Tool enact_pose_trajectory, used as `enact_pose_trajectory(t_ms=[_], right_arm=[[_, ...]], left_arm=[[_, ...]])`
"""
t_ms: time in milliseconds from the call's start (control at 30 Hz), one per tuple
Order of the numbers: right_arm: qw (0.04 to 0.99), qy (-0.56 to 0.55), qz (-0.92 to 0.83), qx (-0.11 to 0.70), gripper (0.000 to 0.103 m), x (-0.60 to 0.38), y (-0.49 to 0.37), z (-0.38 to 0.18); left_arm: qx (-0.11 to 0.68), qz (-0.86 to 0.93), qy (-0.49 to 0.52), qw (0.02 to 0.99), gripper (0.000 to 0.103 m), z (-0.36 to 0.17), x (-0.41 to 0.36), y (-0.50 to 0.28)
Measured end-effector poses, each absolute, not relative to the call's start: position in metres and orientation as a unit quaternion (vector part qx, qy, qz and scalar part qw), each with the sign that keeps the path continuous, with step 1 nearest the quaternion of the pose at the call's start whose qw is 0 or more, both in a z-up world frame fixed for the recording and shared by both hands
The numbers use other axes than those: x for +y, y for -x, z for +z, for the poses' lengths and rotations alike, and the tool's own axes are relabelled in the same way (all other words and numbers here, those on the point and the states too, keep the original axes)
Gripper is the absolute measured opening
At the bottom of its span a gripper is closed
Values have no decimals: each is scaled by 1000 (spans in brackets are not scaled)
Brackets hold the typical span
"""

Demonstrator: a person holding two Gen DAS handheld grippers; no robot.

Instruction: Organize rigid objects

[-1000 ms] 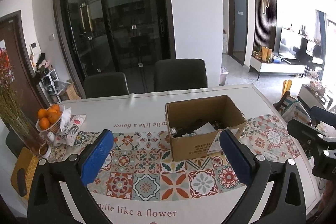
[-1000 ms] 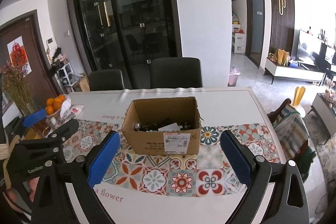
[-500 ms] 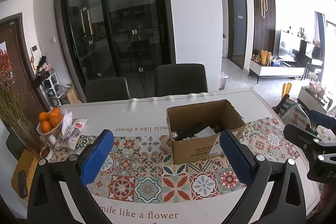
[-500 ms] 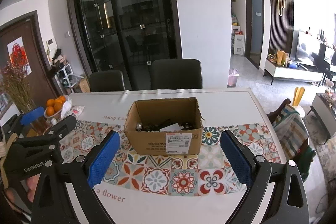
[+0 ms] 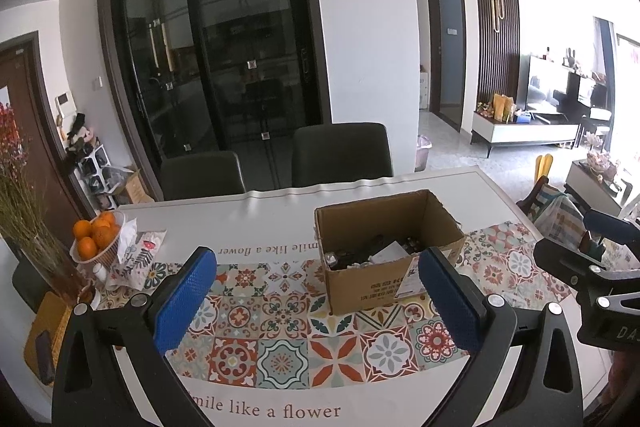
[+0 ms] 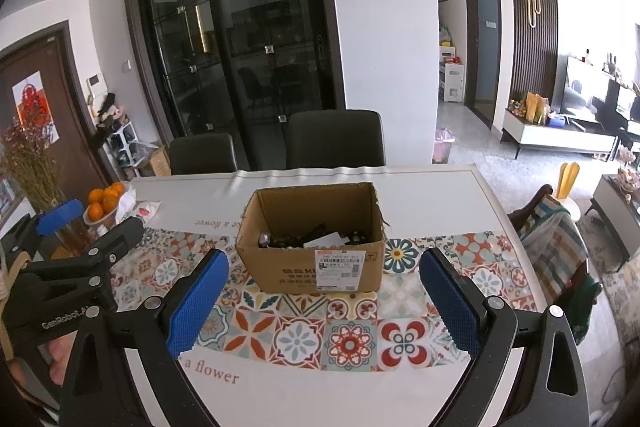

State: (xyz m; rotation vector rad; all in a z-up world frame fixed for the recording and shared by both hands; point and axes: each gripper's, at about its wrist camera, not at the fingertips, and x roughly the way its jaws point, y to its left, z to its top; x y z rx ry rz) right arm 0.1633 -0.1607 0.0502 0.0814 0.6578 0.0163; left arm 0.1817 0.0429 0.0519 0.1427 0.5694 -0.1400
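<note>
Box (image 6: 310,247): plain brown cardboard, white label with black print on near face. Cloth (image 6: 400,195): white, brown lettering, with a band of patterned tiles (image 6: 348,335) in red, orange, teal, grey, cream florals. Both grippers black with blue dimpled pads (image 5: 182,301) (image 6: 450,301). Oranges (image 5: 94,233) bright orange in a white bowl. Chairs (image 6: 334,139) dark grey. Doors (image 5: 216,67) black-framed, dark glass. Walls white.

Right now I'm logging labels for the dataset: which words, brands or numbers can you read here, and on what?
"mile like a flower": tablecloth, near edge; printed again beyond the patterned strip, upside down.
"GenRobot.A": left gripper, partly cut off.
"DA": right gripper, cut off at the frame.
Shipping label and print on the cardboard box: too small to read.
</note>
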Motion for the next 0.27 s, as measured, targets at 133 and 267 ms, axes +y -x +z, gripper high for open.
enact_pose_trajectory(t_ms=[133,267], right_arm=[[945,-40,8,323,96,-160,-162,50],[945,-41,9,324,96,-158,-162,49]], left_arm=[[282,-70,-70,954,103,51,42,-182],[284,-71,-70,953,103,50,41,-182]])
